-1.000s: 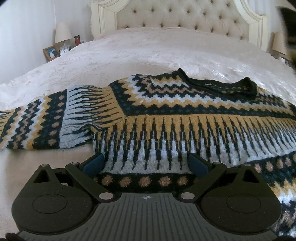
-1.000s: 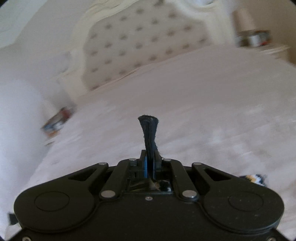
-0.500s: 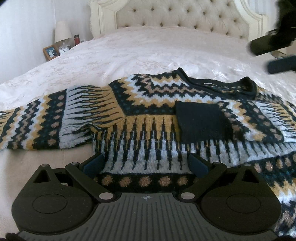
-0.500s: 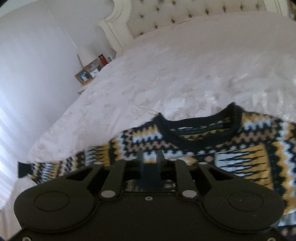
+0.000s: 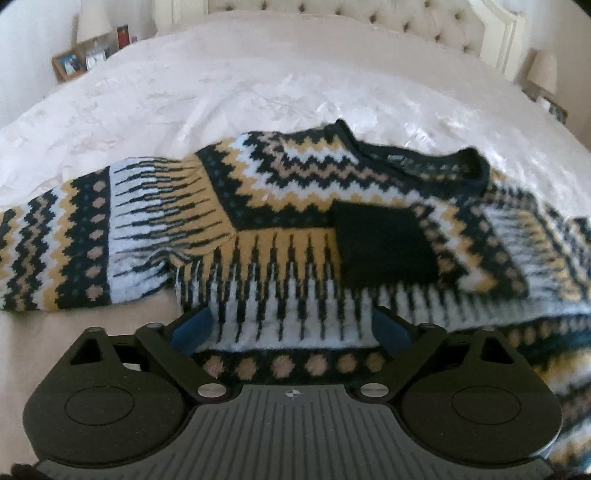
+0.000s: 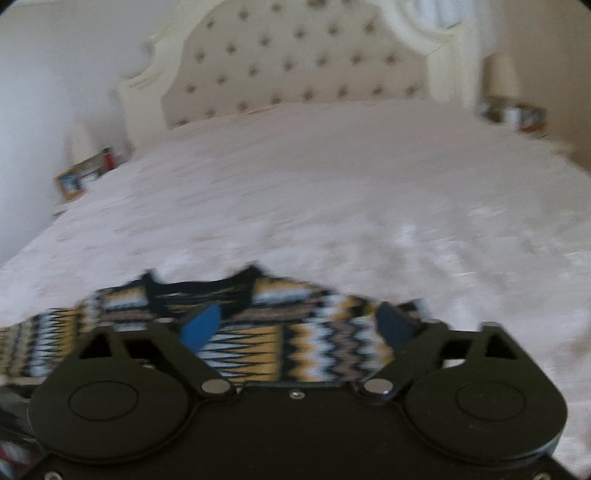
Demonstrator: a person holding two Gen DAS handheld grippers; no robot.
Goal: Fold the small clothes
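A white quilted bed (image 5: 258, 92) fills my view, its tufted headboard (image 6: 295, 62) at the far end. Across the near part of it lies the patterned sweater (image 5: 280, 206), spread flat, one sleeve stretched out to my left, the other folded across the chest with its black cuff (image 5: 384, 247) uppermost. My left gripper (image 5: 291, 325) hovers over the hem, fingers wide apart, gripping nothing. My right gripper (image 6: 299, 325), blurred, also stands spread over the collar end. A lamp (image 5: 92, 18) and a picture frame (image 5: 68, 64) sit on the bedside table beyond.
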